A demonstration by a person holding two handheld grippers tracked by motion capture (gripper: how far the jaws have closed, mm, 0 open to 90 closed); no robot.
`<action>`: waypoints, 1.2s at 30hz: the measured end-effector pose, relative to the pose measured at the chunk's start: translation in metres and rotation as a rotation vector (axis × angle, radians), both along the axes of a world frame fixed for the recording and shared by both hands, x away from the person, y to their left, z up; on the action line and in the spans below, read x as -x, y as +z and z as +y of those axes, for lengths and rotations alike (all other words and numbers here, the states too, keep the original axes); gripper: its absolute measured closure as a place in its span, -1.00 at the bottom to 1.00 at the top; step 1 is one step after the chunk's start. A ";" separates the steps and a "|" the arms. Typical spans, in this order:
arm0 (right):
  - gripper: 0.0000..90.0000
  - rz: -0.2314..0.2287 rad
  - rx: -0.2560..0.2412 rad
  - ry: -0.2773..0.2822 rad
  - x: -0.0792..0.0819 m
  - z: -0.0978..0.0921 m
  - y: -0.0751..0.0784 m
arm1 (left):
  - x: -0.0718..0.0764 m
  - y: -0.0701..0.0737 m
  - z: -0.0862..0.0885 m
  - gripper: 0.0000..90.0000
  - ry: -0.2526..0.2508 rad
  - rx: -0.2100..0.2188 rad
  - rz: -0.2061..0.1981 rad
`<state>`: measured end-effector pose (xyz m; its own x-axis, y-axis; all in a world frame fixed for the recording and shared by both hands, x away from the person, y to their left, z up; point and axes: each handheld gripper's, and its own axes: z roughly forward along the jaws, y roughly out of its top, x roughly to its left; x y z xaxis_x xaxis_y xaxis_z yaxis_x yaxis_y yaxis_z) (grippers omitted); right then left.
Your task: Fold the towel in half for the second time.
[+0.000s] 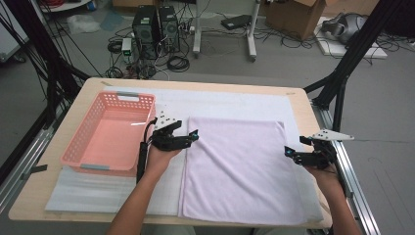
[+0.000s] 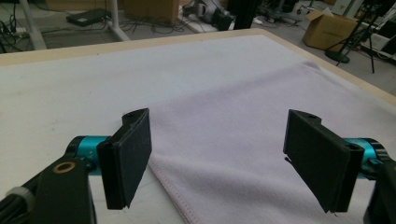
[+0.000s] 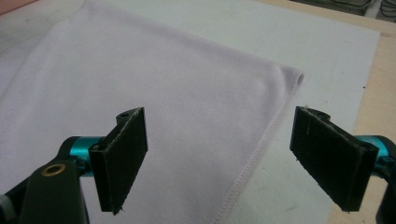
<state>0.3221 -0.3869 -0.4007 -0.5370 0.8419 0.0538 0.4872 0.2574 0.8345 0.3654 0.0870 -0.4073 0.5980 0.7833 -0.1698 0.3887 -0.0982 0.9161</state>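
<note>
A pale lilac towel (image 1: 237, 166) lies flat on the white mat in the high view. My left gripper (image 1: 194, 135) hovers at the towel's left edge, near its far left corner. It stands open with the hemmed edge (image 2: 173, 189) between its jaws in the left gripper view (image 2: 219, 161). My right gripper (image 1: 288, 152) is at the towel's right edge, also open. In the right gripper view (image 3: 224, 161) the towel's hem (image 3: 254, 156) runs between the two black pads (image 3: 121, 158), with the far right corner (image 3: 296, 77) ahead.
A pink plastic basket (image 1: 110, 134) stands with nothing in it at the left of the table, close to my left hand. The white mat (image 1: 220, 100) covers most of the wooden table (image 1: 301, 105). Black frame struts (image 1: 345, 73) rise at the right.
</note>
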 end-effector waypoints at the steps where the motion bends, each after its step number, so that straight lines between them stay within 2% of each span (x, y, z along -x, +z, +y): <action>1: -0.60 0.002 0.003 0.001 -0.002 0.000 0.000 | -0.003 0.000 0.000 -0.47 0.004 -0.011 0.004; 8: -0.60 0.044 -0.013 -0.048 -0.020 0.001 -0.005 | -0.027 -0.007 0.000 -0.37 0.020 -0.031 0.067; 11: -0.60 0.087 -0.020 -0.072 -0.033 0.000 -0.011 | -0.038 -0.014 -0.001 -0.37 0.036 -0.050 0.097; 14: -0.59 0.132 -0.028 -0.091 -0.048 0.000 -0.018 | -0.046 -0.022 -0.003 -0.34 0.059 -0.075 0.111; 16: -0.51 0.153 -0.034 -0.116 -0.057 0.001 -0.021 | -0.050 -0.027 -0.005 -0.29 0.078 -0.100 0.129; 19: -0.38 0.164 -0.008 -0.144 -0.067 0.003 -0.024 | -0.057 -0.037 -0.005 -0.28 0.119 -0.115 0.158; 22: -0.27 0.178 0.017 -0.174 -0.078 0.003 -0.028 | -0.064 -0.045 -0.003 -0.25 0.167 -0.106 0.209; 24: -0.20 0.191 0.023 -0.195 -0.083 0.004 -0.032 | -0.066 -0.045 -0.002 -0.19 0.164 -0.100 0.233; 26: -0.09 0.198 0.024 -0.198 -0.088 0.005 -0.035 | -0.067 -0.044 -0.007 -0.18 0.143 -0.121 0.223; 27: -0.01 0.200 0.030 -0.197 -0.089 0.007 -0.037 | -0.068 -0.044 -0.010 -0.15 0.128 -0.125 0.231; 29: 0.06 0.212 0.061 -0.199 -0.092 0.011 -0.041 | -0.070 -0.044 -0.017 -0.15 0.125 -0.141 0.221; 30: 0.11 0.208 0.066 -0.203 -0.092 0.012 -0.041 | -0.070 -0.044 -0.023 -0.18 0.130 -0.176 0.208; 31: 0.18 0.212 0.071 -0.200 -0.093 0.014 -0.040 | -0.070 -0.044 -0.026 -0.14 0.135 -0.208 0.195; 32: 0.35 0.215 0.081 -0.187 -0.093 0.015 -0.039 | -0.069 -0.044 -0.029 -0.08 0.139 -0.248 0.182; 33: 0.51 0.217 0.080 -0.165 -0.094 0.016 -0.039 | -0.069 -0.044 -0.030 -0.01 0.131 -0.243 0.180; 34: 0.74 0.225 0.076 -0.151 -0.094 0.018 -0.038 | -0.069 -0.043 -0.029 0.21 0.123 -0.228 0.186; 36: 0.88 0.237 0.069 -0.139 -0.094 0.021 -0.038 | -0.069 -0.044 -0.028 0.74 0.078 -0.164 0.216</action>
